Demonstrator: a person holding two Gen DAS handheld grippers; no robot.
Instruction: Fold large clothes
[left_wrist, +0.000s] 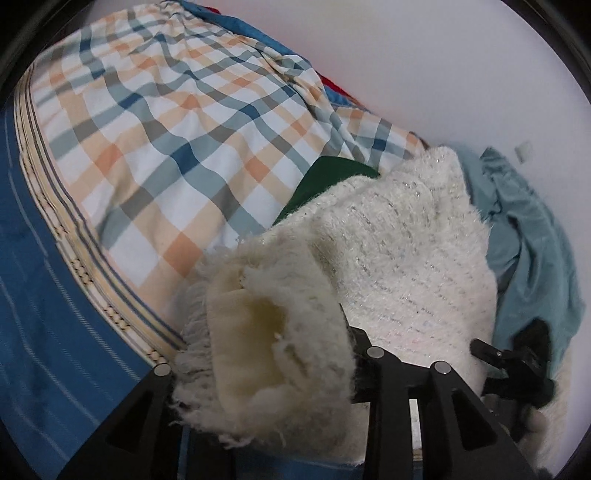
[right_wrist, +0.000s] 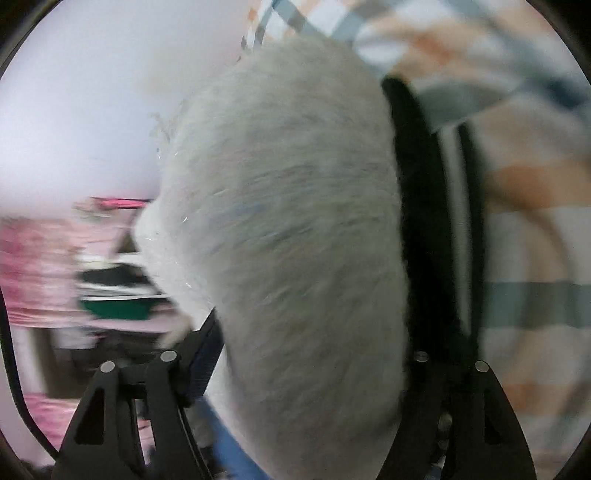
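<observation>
Gripping a thick bunch of the fuzzy cream sweater (left_wrist: 399, 251), the left gripper (left_wrist: 280, 354) has its jaws filled with fabric, a rolled, frayed edge bulging right up against the lens. The right gripper (right_wrist: 314, 332) likewise has the same sweater (right_wrist: 288, 229) packed between its two black fingers (right_wrist: 421, 221), so both tongs look clamped on the garment rather than standing wide (the right wrist view is heavily blurred, so exactly where its pads bite cannot be told). In the left wrist view the right gripper (left_wrist: 517, 362) shows at the sweater's far side, just beside the cream knit.

The sweater seems to be held up off the bed between the two grippers, its body draping away over the plaid quilt (left_wrist: 166, 140). A dark green cloth (left_wrist: 328, 181) peeks out between quilt and sweater, a teal garment (left_wrist: 532, 229) lies crumpled beyond on the right, and the blue striped sheet (left_wrist: 55, 332) runs along the left, with the pale wall (left_wrist: 443, 74) behind.

My reading is that this is the carry-and-spread step: the sweater is bunched, not yet laid flat. The next move probably calls for drawing the two grips apart to stretch the knit, then lowering it onto an open stretch of the bed before any fold.
</observation>
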